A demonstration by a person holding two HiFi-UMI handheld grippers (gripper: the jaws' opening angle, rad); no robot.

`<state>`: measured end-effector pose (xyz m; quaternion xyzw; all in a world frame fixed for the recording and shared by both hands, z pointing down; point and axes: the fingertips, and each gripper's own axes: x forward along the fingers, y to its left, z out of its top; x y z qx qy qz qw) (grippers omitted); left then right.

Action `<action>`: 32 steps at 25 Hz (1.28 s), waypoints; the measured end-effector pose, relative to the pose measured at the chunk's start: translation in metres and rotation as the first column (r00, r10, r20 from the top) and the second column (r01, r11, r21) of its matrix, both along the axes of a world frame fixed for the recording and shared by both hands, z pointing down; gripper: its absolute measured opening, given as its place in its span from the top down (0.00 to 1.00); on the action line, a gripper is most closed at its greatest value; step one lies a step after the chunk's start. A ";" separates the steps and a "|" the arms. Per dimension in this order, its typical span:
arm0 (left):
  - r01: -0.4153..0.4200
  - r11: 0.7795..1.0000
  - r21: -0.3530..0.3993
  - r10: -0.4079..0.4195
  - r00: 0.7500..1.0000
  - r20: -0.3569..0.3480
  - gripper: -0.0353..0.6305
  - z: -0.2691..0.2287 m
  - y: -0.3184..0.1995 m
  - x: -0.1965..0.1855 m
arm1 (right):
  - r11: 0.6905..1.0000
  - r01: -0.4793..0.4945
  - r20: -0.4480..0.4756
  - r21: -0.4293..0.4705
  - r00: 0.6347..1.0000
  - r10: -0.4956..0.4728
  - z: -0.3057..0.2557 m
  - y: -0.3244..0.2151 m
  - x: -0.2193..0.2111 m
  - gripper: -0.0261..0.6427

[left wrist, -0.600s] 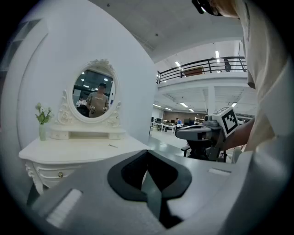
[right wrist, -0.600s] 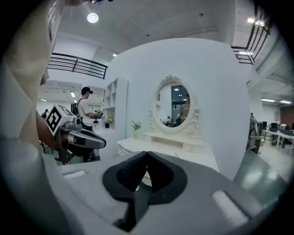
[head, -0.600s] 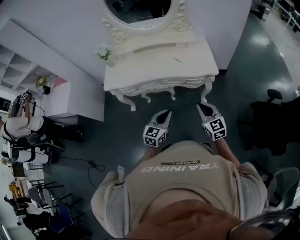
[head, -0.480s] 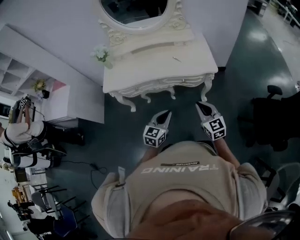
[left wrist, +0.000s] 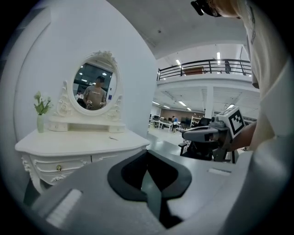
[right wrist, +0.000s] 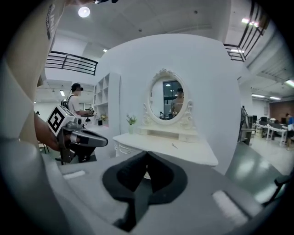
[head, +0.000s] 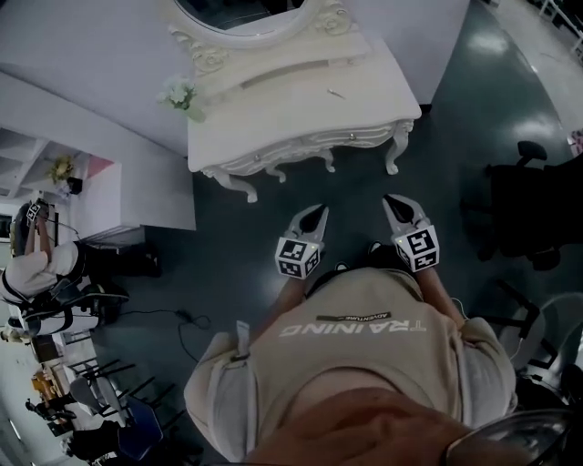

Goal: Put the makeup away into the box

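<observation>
Makeup: the only candidate in sight is a small thin item lying loose on the right part of the counter; it is too small to tell what kind of makeup it is.
Box: no box can be made out in any view; a low drawer shelf runs under the mirror at the back of the counter, but whether it serves as the box I cannot tell.
Counter: a white dressing counter with curved legs stands against the wall, with an oval mirror above it and a vase of flowers at its left end, well apart from the thin item.
Left gripper: the left gripper hangs over the dark floor, short of the counter and pointing towards it; its fingers are pressed together with nothing between them.
Right gripper: the right gripper is level with the left one, also well short of the counter edge; its fingers meet at the tips and hold nothing.
Step in hand: by my reading this is the approach, with nothing picked up yet and the whole task ahead.
Next move: the person needs to step up to the counter, spread one pair of fingers, and come down low and flat over the thin item, which looks slight enough to slide or slip out of a grip. The box must also be found first.
</observation>
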<state>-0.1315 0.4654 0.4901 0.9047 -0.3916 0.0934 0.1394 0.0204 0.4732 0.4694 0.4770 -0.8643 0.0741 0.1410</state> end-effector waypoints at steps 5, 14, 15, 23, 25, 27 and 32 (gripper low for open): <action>0.040 0.999 -0.007 -0.040 0.999 -0.004 0.94 -0.007 -0.024 0.008 | 1.000 0.021 -0.005 0.016 1.000 -0.021 -0.008 -0.026 0.015 0.96; 0.139 0.990 0.001 -0.139 0.990 -0.030 0.94 -0.036 -0.096 0.046 | 0.995 0.103 0.039 -0.002 0.994 -0.103 0.009 -0.115 0.057 0.96; 0.164 0.986 -0.008 -0.165 0.986 -0.018 0.94 -0.033 -0.101 0.042 | 0.993 0.122 0.050 0.000 0.991 -0.122 0.009 -0.127 0.055 0.96; 0.250 0.962 -0.110 -0.252 0.968 -0.004 0.94 0.002 -0.125 0.046 | 0.954 0.298 0.019 -0.035 0.955 -0.297 0.035 -0.169 0.045 0.96; 0.238 0.966 -0.095 -0.238 0.971 0.014 0.94 0.001 -0.135 0.046 | 0.957 0.282 0.042 -0.070 0.959 -0.279 0.043 -0.170 0.046 0.96; 0.221 0.972 -0.082 -0.220 0.975 0.019 0.94 0.000 -0.153 0.048 | 0.957 0.253 0.091 -0.141 0.966 -0.242 0.058 -0.173 0.050 0.96; 0.158 0.987 -0.031 -0.158 0.987 0.006 0.94 -0.005 -0.207 0.034 | 0.976 0.148 0.238 -0.158 0.965 -0.107 0.047 -0.215 0.041 0.95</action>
